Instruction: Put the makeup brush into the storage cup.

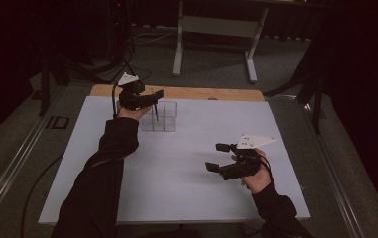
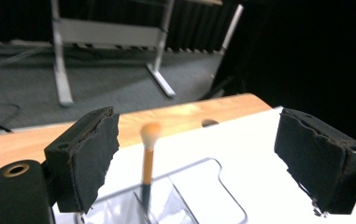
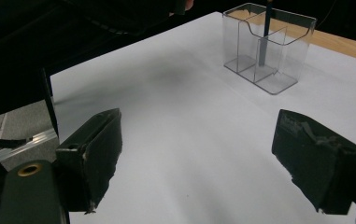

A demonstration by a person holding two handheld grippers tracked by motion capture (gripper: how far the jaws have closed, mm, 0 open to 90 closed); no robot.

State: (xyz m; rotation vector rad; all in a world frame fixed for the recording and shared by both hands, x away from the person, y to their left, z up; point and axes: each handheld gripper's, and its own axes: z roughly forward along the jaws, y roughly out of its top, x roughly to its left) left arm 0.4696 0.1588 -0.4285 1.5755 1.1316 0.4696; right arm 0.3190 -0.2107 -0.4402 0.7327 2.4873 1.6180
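A makeup brush [image 2: 147,158] stands upright in the clear plastic organizer [image 1: 159,117], its pale orange bristle head up and its dark handle down in one of the box's compartments; which compartment is hard to tell. The organizer sits at the far left of the white table sheet [image 1: 186,163], close to the wooden table edge [image 1: 201,93] beyond it.

The left gripper [image 1: 153,95] hangs over the organizer, jaws spread wide and released: in the left gripper view the brush stands free between the two black pads, touching neither.

The right gripper [image 1: 218,157] is well apart, at the near right of the sheet, pointing left. Its jaws are also wide apart with nothing between them, just bare white sheet, and in its own view the organizer [image 3: 268,46] shows farther off.

Beyond the table, a grey metal stand [image 1: 215,34] rests on the dark carpet.
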